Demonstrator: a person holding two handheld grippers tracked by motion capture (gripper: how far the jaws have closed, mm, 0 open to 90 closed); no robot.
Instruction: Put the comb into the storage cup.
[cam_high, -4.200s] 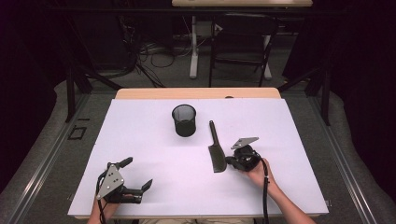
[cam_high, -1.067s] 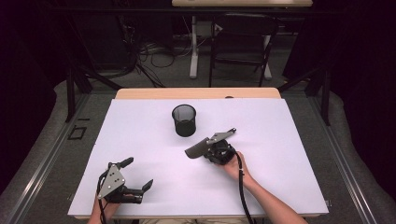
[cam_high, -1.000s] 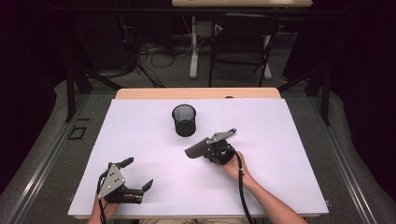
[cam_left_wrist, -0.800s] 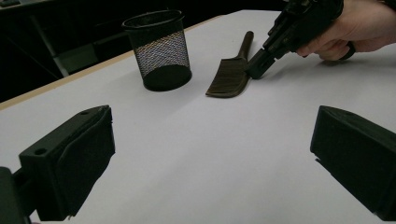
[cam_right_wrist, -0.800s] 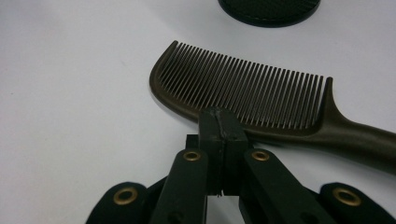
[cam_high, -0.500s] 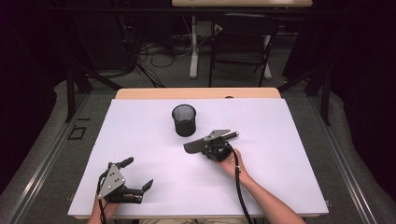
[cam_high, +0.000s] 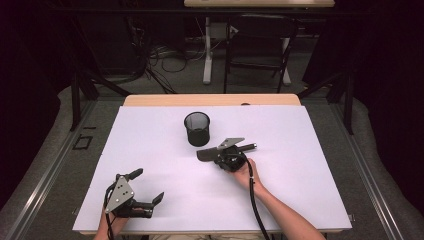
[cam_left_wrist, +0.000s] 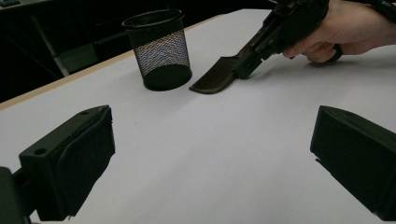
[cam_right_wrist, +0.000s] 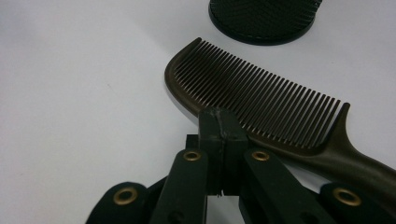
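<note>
Clamping comb (cam_right_wrist: 261, 100) spine | right gripper (cam_right_wrist: 219, 128) jaws closed | beside cup (cam_right_wrist: 264, 18)

comb (cam_right_wrist: 261, 105) handle cut off, cup (cam_right_wrist: 264, 18) top cropped

So my right gripper (cam_high: 218, 154) has the comb (cam_right_wrist: 261, 105) clamped just in front of the mesh cup (cam_high: 197, 128), mid-table (cam_high: 310, 150), comb tip nearly at the cup's base. My left gripper (cam_high: 145, 187) sits well apart, near-left corner, nothing between its jaws
</note>
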